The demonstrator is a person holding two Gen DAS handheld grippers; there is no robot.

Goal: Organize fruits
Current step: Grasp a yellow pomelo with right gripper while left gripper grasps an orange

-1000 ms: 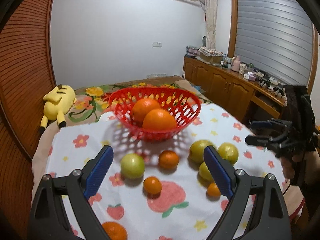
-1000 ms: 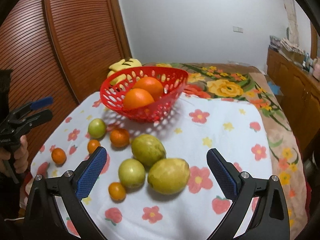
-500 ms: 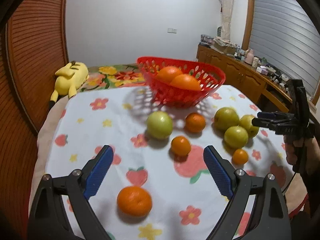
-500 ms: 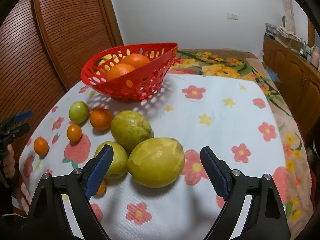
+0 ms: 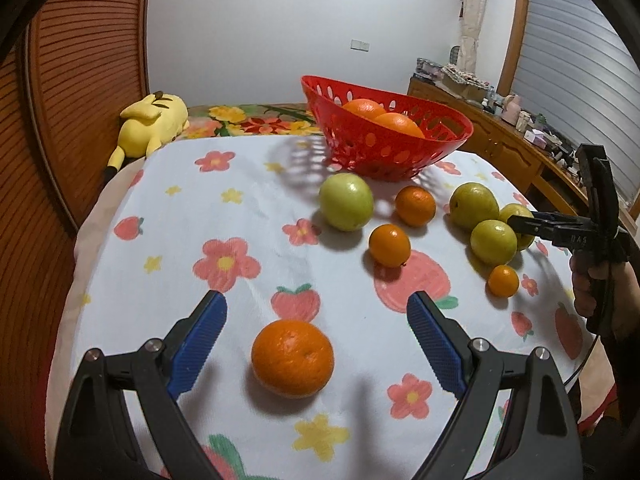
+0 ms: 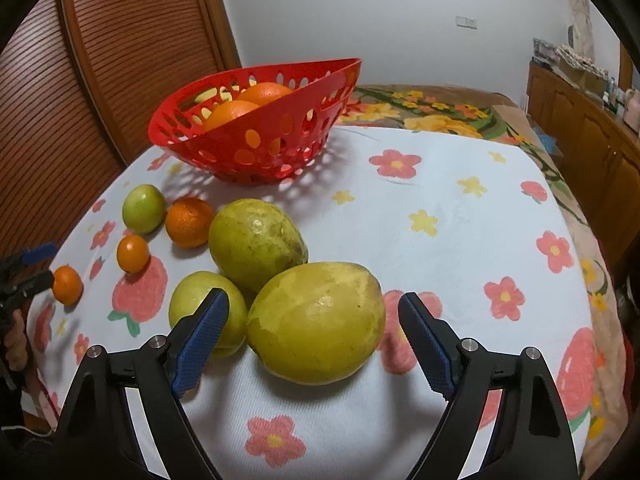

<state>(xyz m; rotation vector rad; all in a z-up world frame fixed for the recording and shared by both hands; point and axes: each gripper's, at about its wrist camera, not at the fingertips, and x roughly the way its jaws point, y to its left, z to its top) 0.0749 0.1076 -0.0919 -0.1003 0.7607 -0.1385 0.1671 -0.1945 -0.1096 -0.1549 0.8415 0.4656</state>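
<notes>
A red basket (image 5: 400, 148) with two oranges (image 5: 384, 116) stands at the back of the flowered tablecloth; it also shows in the right wrist view (image 6: 256, 136). My left gripper (image 5: 316, 332) is open, its jaws on either side of a loose orange (image 5: 293, 357) on the cloth. My right gripper (image 6: 314, 332) is open around a large yellow-green fruit (image 6: 318, 322). Beside it lie another large yellow-green fruit (image 6: 256, 244), a green fruit (image 6: 200, 306), a green apple (image 6: 143, 208) and small oranges (image 6: 189, 222).
A yellow plush toy (image 5: 154, 124) lies on the bed behind the table's left corner. A wooden slatted wall (image 5: 72, 100) runs along the left. A wooden cabinet (image 5: 512, 148) with clutter stands at the right. The right gripper shows in the left wrist view (image 5: 560, 228).
Both grippers have come lower and closer to the table. The left one has closed in on the loose orange, the right one on the large yellow-green fruit. Both stay open.
</notes>
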